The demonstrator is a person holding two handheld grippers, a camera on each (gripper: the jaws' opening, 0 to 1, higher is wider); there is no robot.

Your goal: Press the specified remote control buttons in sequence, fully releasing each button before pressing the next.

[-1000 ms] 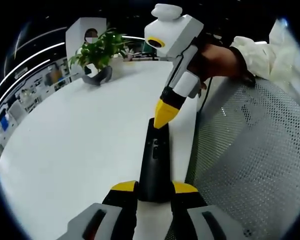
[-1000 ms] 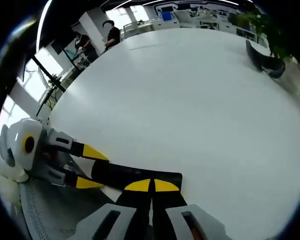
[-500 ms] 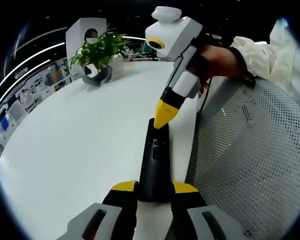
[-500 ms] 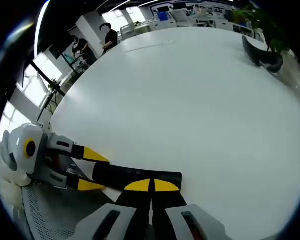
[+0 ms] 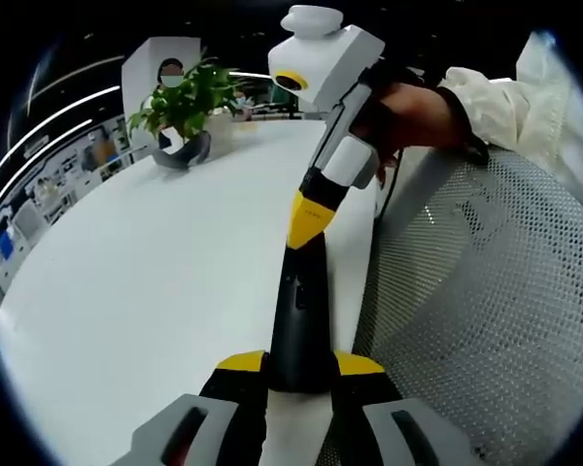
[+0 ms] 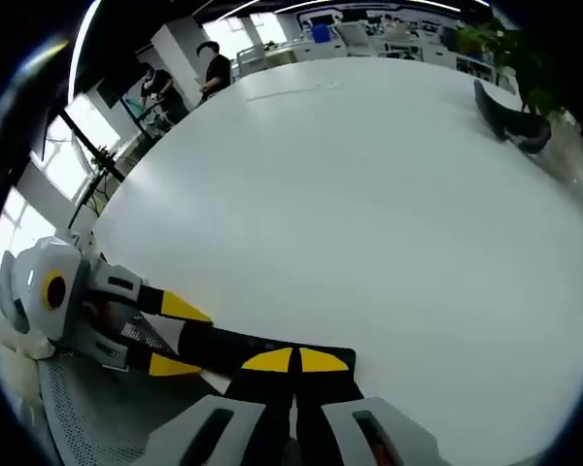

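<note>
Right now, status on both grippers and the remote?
Left gripper shut on remote, holding its near end. Right gripper shut, tip down on remote's far end. White table; potted plant far off, nothing in the way.

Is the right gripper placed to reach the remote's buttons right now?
Probably yes: the right gripper, jaws closed, sits at the far end of the remote, which the left gripper clamps, with nothing between.

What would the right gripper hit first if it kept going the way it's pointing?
Probably the black remote: the right gripper, jaws shut, points down at its far end, seemingly touching it. The left gripper holds the near end.
</note>
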